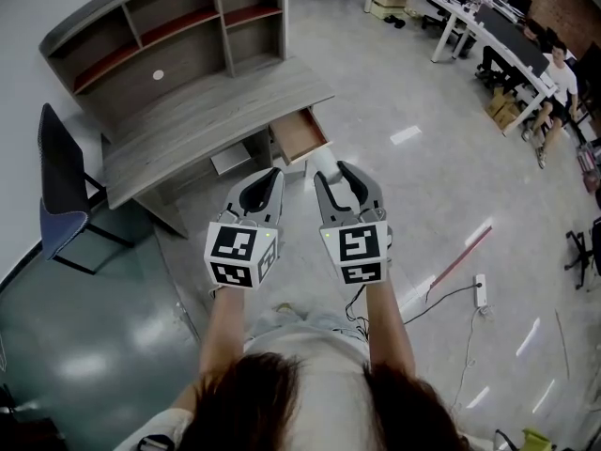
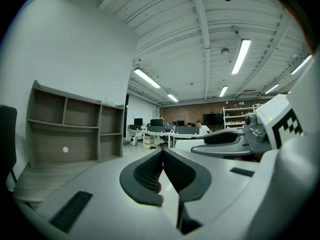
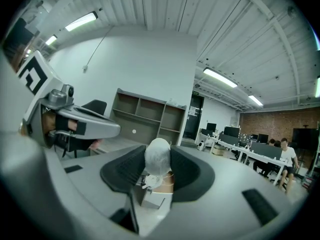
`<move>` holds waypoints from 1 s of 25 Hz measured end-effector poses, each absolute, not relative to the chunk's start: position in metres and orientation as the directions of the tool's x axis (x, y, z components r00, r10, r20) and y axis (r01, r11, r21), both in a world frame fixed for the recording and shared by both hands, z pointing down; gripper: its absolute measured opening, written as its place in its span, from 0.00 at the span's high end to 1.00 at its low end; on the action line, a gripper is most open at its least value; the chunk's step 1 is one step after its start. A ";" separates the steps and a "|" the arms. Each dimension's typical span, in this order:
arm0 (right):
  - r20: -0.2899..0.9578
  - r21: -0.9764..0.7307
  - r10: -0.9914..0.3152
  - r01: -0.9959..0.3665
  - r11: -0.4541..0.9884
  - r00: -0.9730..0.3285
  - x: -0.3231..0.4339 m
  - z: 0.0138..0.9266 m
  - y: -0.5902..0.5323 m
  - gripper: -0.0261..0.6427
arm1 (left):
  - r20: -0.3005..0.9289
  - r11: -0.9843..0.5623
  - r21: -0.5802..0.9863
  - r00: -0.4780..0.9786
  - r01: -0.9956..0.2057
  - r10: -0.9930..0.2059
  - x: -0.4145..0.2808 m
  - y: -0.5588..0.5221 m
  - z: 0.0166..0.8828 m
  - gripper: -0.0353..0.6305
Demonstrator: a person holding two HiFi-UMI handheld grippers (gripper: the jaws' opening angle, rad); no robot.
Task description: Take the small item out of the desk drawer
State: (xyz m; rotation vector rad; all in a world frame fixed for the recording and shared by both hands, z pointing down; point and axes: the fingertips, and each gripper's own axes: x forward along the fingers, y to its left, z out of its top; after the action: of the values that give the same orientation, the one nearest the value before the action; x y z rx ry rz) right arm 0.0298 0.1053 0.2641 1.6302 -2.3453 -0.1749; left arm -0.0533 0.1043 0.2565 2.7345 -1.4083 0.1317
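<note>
The grey desk (image 1: 202,111) with a shelf hutch stands ahead, and its small wooden drawer (image 1: 299,134) is pulled open at the right end. My right gripper (image 1: 338,172) is shut on a small whitish rounded item (image 3: 158,156) with a bit of string under it. I hold it in the air above the floor, in front of the drawer (image 3: 161,184), which shows below the jaws. My left gripper (image 1: 270,175) hovers beside it, shut, its pads (image 2: 150,171) meeting at the tips with nothing between them.
A dark chair (image 1: 61,191) stands left of the desk. Office tables (image 1: 470,17) with a seated person (image 1: 562,78) fill the back right. A red stick (image 1: 460,261), a cable and a power strip (image 1: 480,290) lie on the floor to my right.
</note>
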 end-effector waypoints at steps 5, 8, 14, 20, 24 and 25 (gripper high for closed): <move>0.162 0.259 -0.927 -0.891 0.372 -0.340 0.047 0.258 0.100 0.72 | 0.109 -0.573 0.018 0.571 -0.820 -0.814 -0.034 0.100 0.252 0.92; 0.163 0.257 -0.923 -0.889 0.380 -0.348 0.057 0.256 0.099 0.72 | 0.111 -0.571 0.015 0.569 -0.821 -0.815 -0.022 0.100 0.250 0.92; 0.165 0.250 -0.920 -0.887 0.389 -0.357 0.075 0.254 0.105 0.72 | 0.126 -0.568 0.009 0.564 -0.823 -0.816 -0.003 0.105 0.250 0.92; 0.160 0.244 -0.915 -0.884 0.399 -0.369 0.086 0.253 0.110 0.72 | 0.133 -0.557 0.012 0.554 -0.830 -0.822 0.008 0.107 0.252 0.92; 0.160 0.235 -0.912 -0.883 0.407 -0.377 0.096 0.254 0.115 0.72 | 0.141 -0.551 0.010 0.546 -0.835 -0.825 0.017 0.112 0.254 0.92; 0.159 0.232 -0.912 -0.883 0.408 -0.379 0.099 0.254 0.117 0.72 | 0.143 -0.549 0.009 0.545 -0.836 -0.826 0.019 0.113 0.255 0.92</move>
State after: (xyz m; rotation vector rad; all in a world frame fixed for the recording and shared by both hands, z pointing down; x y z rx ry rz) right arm 0.0986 0.1165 0.2542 1.5716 -2.4054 -0.1575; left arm 0.0195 0.1126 0.2547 2.6936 -1.4515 0.1868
